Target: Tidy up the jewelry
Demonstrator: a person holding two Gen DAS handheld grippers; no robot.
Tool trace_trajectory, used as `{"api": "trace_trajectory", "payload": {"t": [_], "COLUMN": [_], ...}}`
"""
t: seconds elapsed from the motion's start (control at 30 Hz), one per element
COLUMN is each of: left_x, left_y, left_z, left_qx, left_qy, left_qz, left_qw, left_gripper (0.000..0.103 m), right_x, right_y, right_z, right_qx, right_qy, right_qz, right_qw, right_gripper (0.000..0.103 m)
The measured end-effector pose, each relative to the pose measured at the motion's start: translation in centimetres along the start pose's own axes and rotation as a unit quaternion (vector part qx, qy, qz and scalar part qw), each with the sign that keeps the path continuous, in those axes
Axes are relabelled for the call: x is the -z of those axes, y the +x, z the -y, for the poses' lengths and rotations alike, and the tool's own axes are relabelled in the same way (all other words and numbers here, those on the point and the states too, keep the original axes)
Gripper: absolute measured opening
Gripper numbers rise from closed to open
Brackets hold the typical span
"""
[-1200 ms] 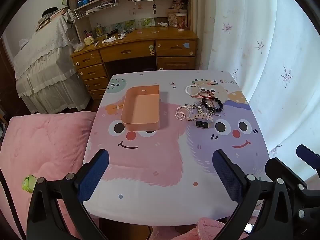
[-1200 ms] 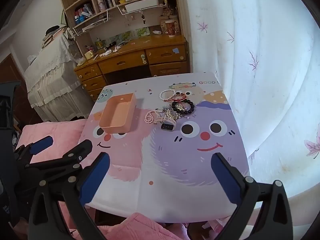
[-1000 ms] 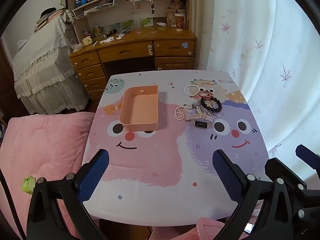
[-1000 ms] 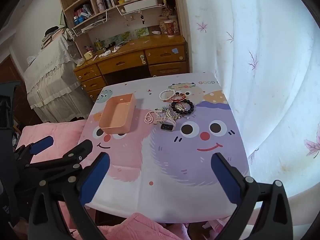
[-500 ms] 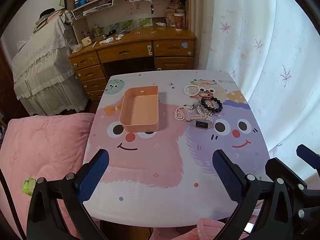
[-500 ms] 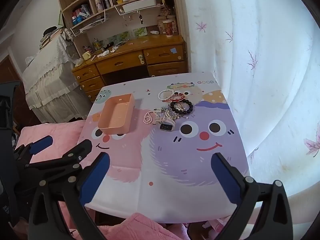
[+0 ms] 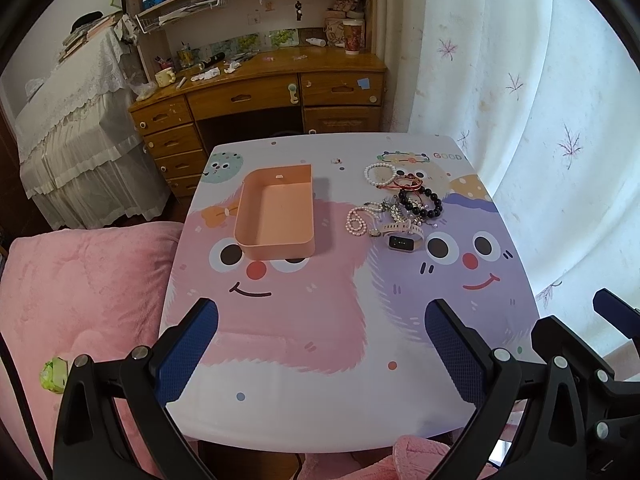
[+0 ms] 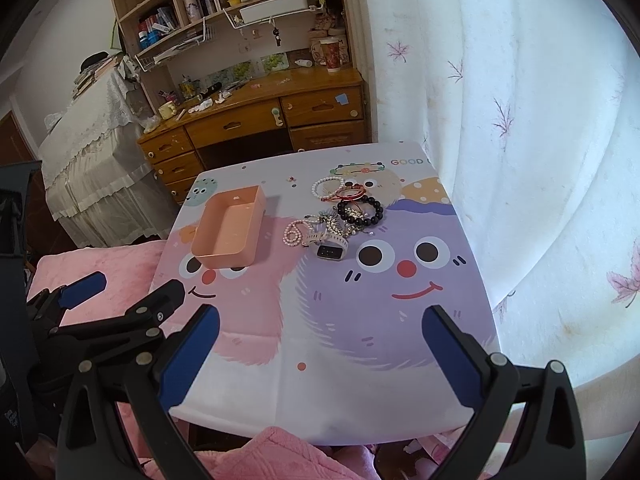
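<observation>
Here, nearest the cameras, both grippers hang over the near edge of the counter (image 7: pixel 320 400), which wears a cloth printed with cartoon faces. The left gripper (image 7: pixel 321 346) has its blue-padded fingers (image 7: pixel 188 354) spread wide and released, grasping nothing. The right gripper (image 8: pixel 320 350) is likewise released, its fingers (image 8: pixel 450 360) wide apart and empty; in the right wrist view the left gripper sits just to its left.

Farther in, toward the middle of the counter on the left side, stands an empty peach tray (image 7: pixel 276 212). Just right of it, apart from its wall, lies the heap of jewelry (image 7: pixel 396 208): a pale watch (image 7: pixel 402 240) at the near edge of the heap, a pink pearl strand (image 7: pixel 357 222) beside it, a black bead bracelet (image 7: pixel 422 202) behind, then a red bangle (image 7: pixel 404 182) overlapping a white pearl bracelet (image 7: pixel 378 174) closest to the far edge.

Beyond the counter stand a wooden desk (image 7: pixel 256 92) with drawers and a white curtain (image 7: pixel 540 80) on the right.
</observation>
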State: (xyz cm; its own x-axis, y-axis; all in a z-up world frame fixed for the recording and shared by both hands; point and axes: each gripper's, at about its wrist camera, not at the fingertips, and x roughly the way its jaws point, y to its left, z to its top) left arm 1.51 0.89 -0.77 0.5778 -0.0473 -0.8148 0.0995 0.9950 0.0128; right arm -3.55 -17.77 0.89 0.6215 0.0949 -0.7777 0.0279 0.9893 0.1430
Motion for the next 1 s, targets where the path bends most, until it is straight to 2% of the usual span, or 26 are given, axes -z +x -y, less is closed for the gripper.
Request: {"api": "trace_trajectory", "payload": {"t": [0.17,0.27,0.43,0.57,0.8,0.93,1.0], "left_x": [0.4,0.5,0.7,0.8,0.2,-1.2,-2.5], "left_y": [0.3,0.7,1.5,2.7,5.1,6.5,7.3], "left_z": [-1.1,-1.8,-2.4,-3.4,-3.9,-2.6,-1.7], "left_qx": [0.014,0.034,0.037,0.058,0.101,0.12,0.122], "left_qy": [-0.014,-0.024,-0.017,-0.012,-0.001,0.034,0.054], "left_qz": [-0.003,-0.011,-0.023,-0.04,-0.074,-0.079,-0.081], "left_qw": [0.9998,0.9991,0.9989,0.9974,0.9921,0.9891,0.9878], "left_gripper": [0.102,0.102,0.102,0.102,0.102,0.102,0.102], "right_x": [0.2,0.3,0.5,0.7,1.1,1.3,1.1], "right_y": [0.8,0.5,0.6,1.3,2.9,4.0,5.3], "right_z": [-1.5,-2.1,-3.3,-4.1,-4.9,-4.8,-4.7], "right_qx": [0.011,0.015,0.027,0.04,0.081,0.098,0.105], "right_qy": [-0.013,-0.022,-0.028,-0.035,-0.094,-0.152,-0.198], "right_qz": [-0.005,0.004,0.017,0.022,0.03,0.034,0.028], "right_qw": [1.0,1.0,0.999,0.998,0.992,0.983,0.974], "right_gripper": [0.102,0.102,0.102,0.102,0.102,0.102,0.102]}}
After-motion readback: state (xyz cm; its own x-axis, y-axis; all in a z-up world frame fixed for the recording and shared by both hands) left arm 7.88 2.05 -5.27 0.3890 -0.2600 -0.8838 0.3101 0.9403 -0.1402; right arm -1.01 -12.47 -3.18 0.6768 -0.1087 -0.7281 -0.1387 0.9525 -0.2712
